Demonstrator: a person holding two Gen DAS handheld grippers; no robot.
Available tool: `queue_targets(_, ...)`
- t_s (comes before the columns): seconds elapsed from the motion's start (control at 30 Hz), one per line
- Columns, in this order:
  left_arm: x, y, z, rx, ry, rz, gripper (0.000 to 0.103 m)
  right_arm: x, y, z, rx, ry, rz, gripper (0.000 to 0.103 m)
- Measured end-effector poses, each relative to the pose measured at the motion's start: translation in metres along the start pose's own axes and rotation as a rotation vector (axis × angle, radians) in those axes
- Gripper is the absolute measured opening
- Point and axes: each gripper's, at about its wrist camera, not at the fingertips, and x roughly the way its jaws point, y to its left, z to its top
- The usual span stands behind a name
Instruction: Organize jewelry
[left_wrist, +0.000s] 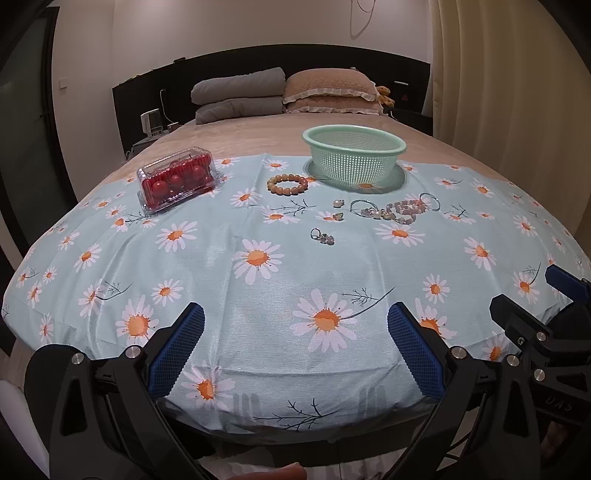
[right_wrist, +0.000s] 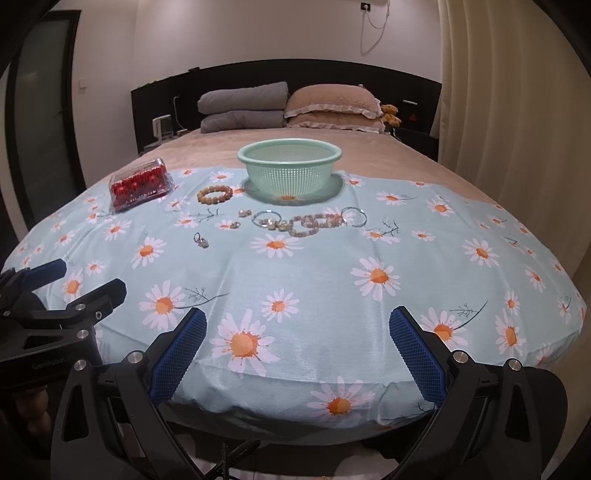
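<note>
A mint green mesh basket (left_wrist: 354, 157) (right_wrist: 289, 166) stands on a daisy-print cloth (left_wrist: 258, 295) (right_wrist: 314, 280) on the bed. In front of it lie a tan bead bracelet (left_wrist: 287, 184) (right_wrist: 215, 194), a pink bead bracelet tangled with silver bangles (left_wrist: 400, 210) (right_wrist: 314, 221), and small earrings and rings (left_wrist: 322, 236) (right_wrist: 201, 240). My left gripper (left_wrist: 295, 328) and my right gripper (right_wrist: 297, 332) hang open and empty at the cloth's near edge, well short of the jewelry. The right gripper's fingers (left_wrist: 517, 317) show at the right of the left wrist view.
A clear plastic box of red balls (left_wrist: 177, 182) (right_wrist: 140, 188) sits at the cloth's far left. Grey and tan pillows (left_wrist: 288, 92) lie against the dark headboard. Curtains (right_wrist: 517, 110) hang on the right, and a dark door (right_wrist: 44, 110) is on the left.
</note>
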Motion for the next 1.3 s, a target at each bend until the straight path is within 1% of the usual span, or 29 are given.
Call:
queue_targets(0.57, 0.001, 0.002, -0.003, -0.004, 0.012, -0.002, 0.097, 0.001, 0.002, -0.002, -0.008, 0.010, 0.007, 0.095)
queue_targets(0.9, 0.013, 0.002, -0.005, -0.008, 0.052, -0.006, 0.097, 0.012, 0.001, -0.003, -0.004, 0.042, 0.015, 0.095)
queue_targets(1.3, 0.033, 0.004, -0.007, -0.019, 0.114, -0.011, 0.097, 0.033, -0.002, -0.006, 0.011, 0.105, 0.023, 0.095)
